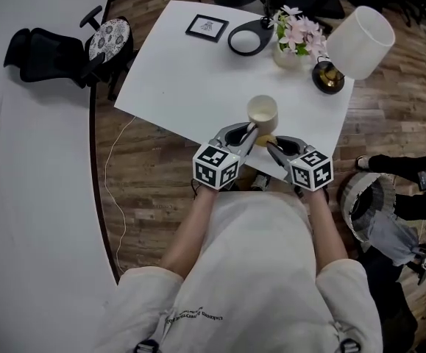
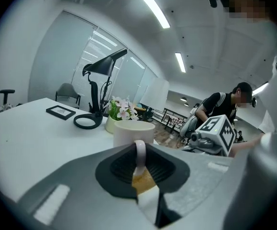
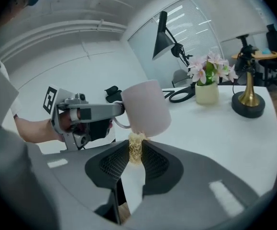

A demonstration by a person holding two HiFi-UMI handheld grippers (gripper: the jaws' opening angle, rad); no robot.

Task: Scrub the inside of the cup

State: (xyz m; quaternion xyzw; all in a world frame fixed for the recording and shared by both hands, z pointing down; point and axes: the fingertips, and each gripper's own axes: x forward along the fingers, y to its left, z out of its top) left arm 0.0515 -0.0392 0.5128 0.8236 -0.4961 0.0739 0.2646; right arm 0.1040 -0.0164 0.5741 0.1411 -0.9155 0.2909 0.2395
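Cup location: the cream cup [image 1: 263, 112] sat at the centre of the head view, over the near edge of the white table [image 1: 176, 57]. It was mouth up and appeared raised clear of the surface.
Cup handling: judged rigid and fragile, with a smooth wall likely to slip under flat pads; moderate weight.
Hold point: the handle [image 2: 139, 150] gave the most secure purchase, since the loop keyed between the pads.
Left gripper [image 1: 250, 130]: jaws were clamped on the handle and carried the cup from its side.
Right gripper [image 3: 136, 153]: jaws were almost fully together, pinching a yellow fibrous scrubber [image 3: 137, 142].
Scrubber contact: its tuft met the cup's lower outer wall and had not entered the cup.
Scrubber handling: judged soft, light and compressible.
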